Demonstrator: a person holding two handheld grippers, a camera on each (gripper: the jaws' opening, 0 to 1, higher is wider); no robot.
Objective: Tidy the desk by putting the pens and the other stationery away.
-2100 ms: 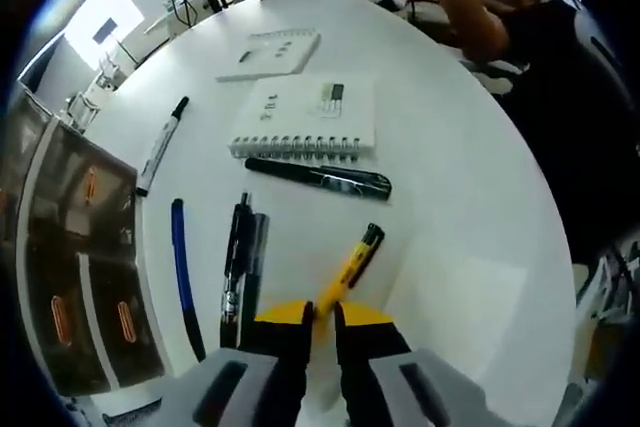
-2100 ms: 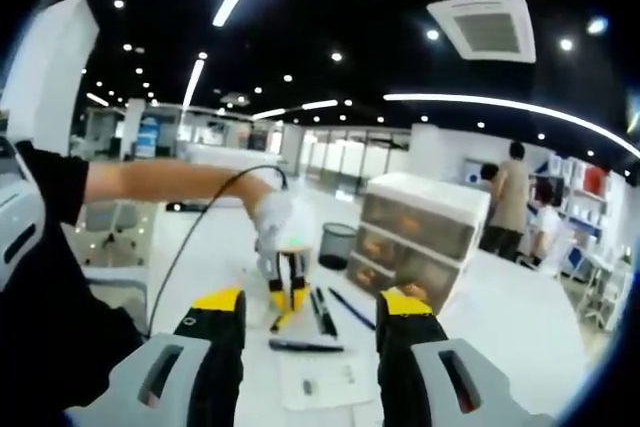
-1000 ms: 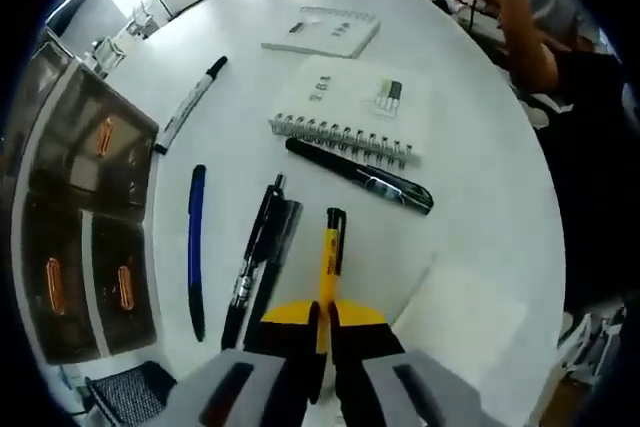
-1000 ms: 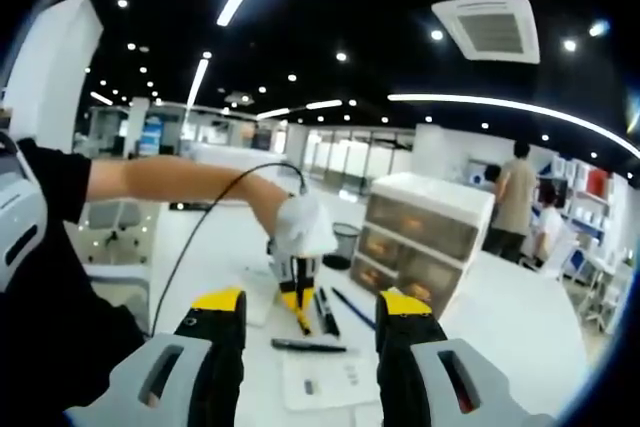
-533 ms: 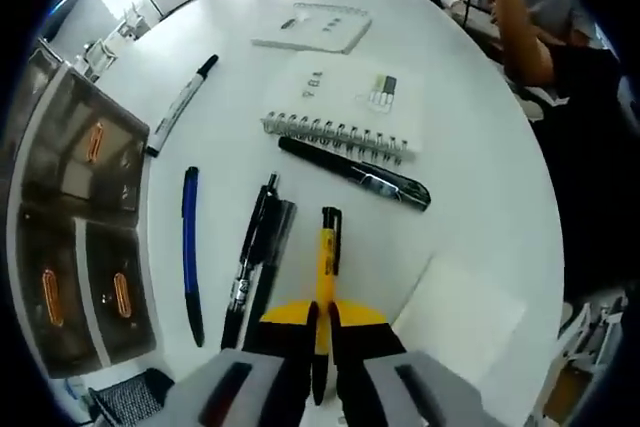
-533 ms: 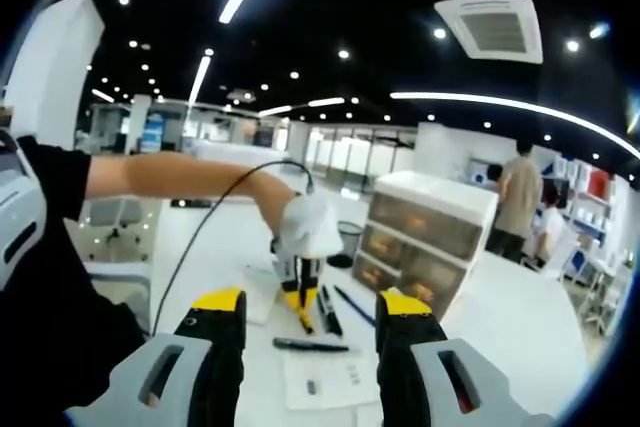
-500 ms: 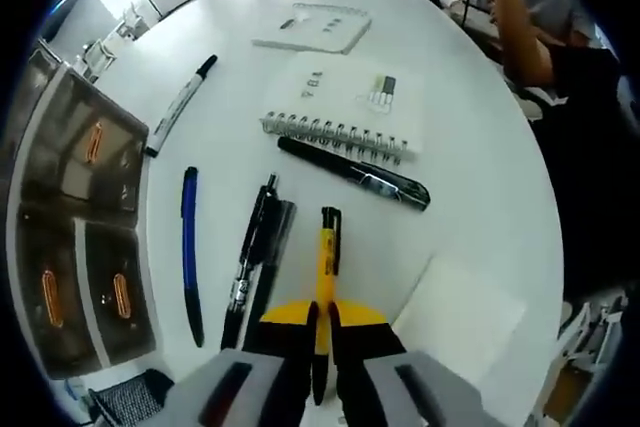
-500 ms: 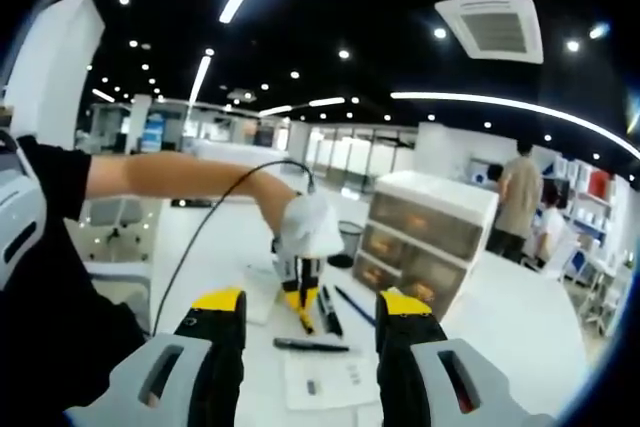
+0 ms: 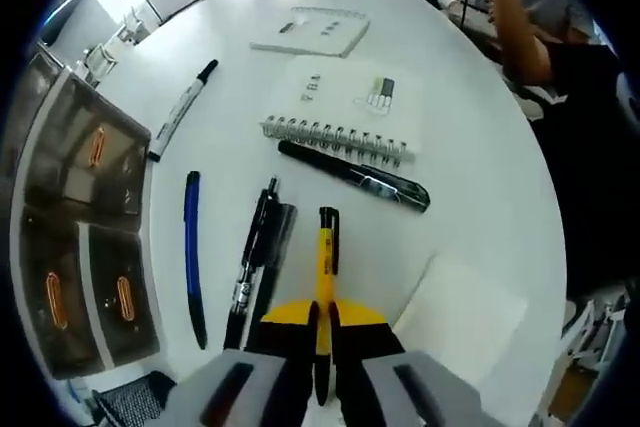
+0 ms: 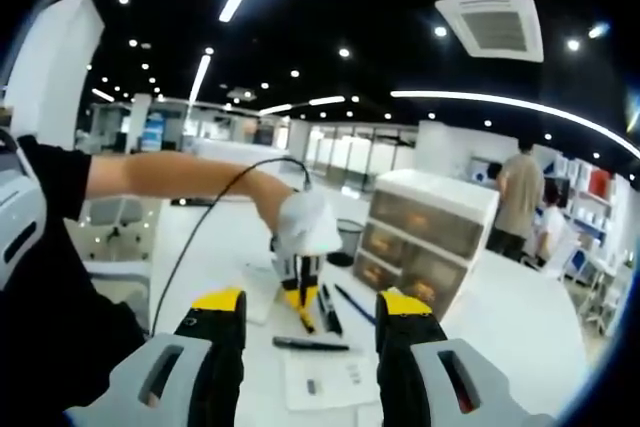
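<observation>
The left gripper (image 9: 322, 322) has its jaws pinched together on a yellow pen (image 9: 324, 272), which is clamped near its lower end, its black clip end pointing away over the round white table (image 9: 480, 177). Just left of it lie two black pens (image 9: 255, 252) side by side, then a blue pen (image 9: 192, 252); a black marker (image 9: 182, 109) lies further off, beside the clear drawer unit (image 9: 70, 237). Ahead of the yellow pen a thick black pen (image 9: 352, 175) sits against a spiral notebook (image 9: 345, 107), and a small notepad (image 9: 312, 30) lies beyond. The right gripper (image 10: 310, 332) hangs well back from the table with its jaws wide apart, gripping nothing — between them the left gripper (image 10: 298, 292) shows, held in a white-gloved hand (image 10: 300, 222).
</observation>
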